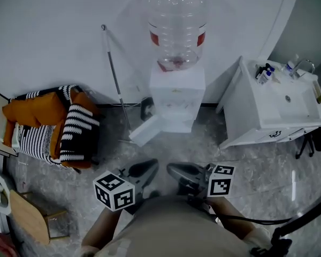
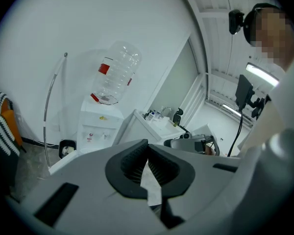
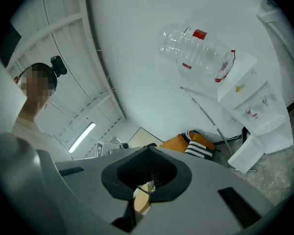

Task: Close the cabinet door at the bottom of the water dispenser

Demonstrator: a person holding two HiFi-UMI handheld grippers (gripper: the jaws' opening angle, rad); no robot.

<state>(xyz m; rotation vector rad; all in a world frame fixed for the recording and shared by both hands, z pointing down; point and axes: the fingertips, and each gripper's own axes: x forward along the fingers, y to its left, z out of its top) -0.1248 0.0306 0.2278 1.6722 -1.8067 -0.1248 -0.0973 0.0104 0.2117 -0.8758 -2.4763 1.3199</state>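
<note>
Standing open: cabinet door (image 1: 145,131) on water dispenser (image 1: 177,98), nothing done yet; left gripper (image 1: 143,169) & right gripper (image 1: 181,171) well apart from it, jaws together, empty.

Left tongs (image 1: 145,168), right tongs (image 1: 177,171) side by side, tips angled toward each other, jaws together, nothing gripped.

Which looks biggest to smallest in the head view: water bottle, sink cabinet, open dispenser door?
sink cabinet: largest
water bottle: next, though its top sits nearer the camera
open dispenser door: smallest
</note>
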